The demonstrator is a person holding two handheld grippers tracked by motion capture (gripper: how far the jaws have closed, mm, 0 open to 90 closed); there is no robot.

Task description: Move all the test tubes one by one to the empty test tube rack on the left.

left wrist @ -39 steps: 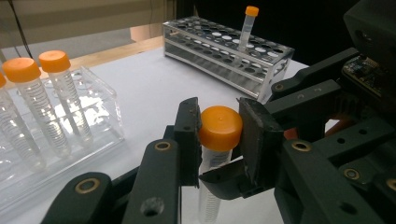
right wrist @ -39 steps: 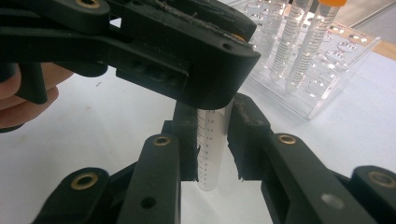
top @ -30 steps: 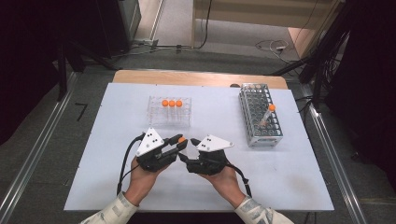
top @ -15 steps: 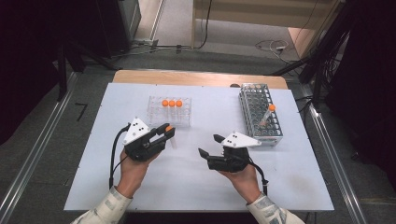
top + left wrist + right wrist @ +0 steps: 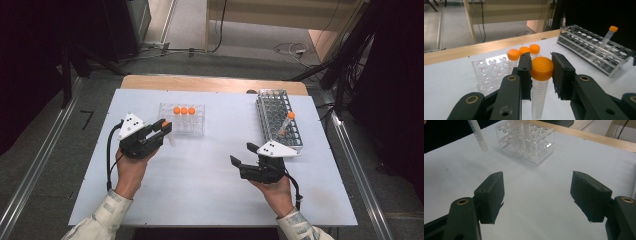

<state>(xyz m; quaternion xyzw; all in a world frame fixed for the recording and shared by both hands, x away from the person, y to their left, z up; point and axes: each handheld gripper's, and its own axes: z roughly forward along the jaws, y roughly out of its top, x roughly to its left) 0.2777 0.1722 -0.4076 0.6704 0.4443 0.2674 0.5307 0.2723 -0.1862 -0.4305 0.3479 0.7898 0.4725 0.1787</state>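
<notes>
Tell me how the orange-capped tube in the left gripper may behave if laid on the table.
The tube looks round and smooth, so it would probably roll. It seems empty clear plastic, likely light and stiff. Held by its cap, it might swing.

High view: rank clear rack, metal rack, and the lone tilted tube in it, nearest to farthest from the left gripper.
From the left gripper:
1. Clear rack, just right of it.
2. Metal rack, far right.
3. Tilted tube, on the metal rack's far edge.

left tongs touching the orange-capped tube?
Touching. In the left gripper view both pads press the orange cap of the tube, left tongs shut on it.
</notes>
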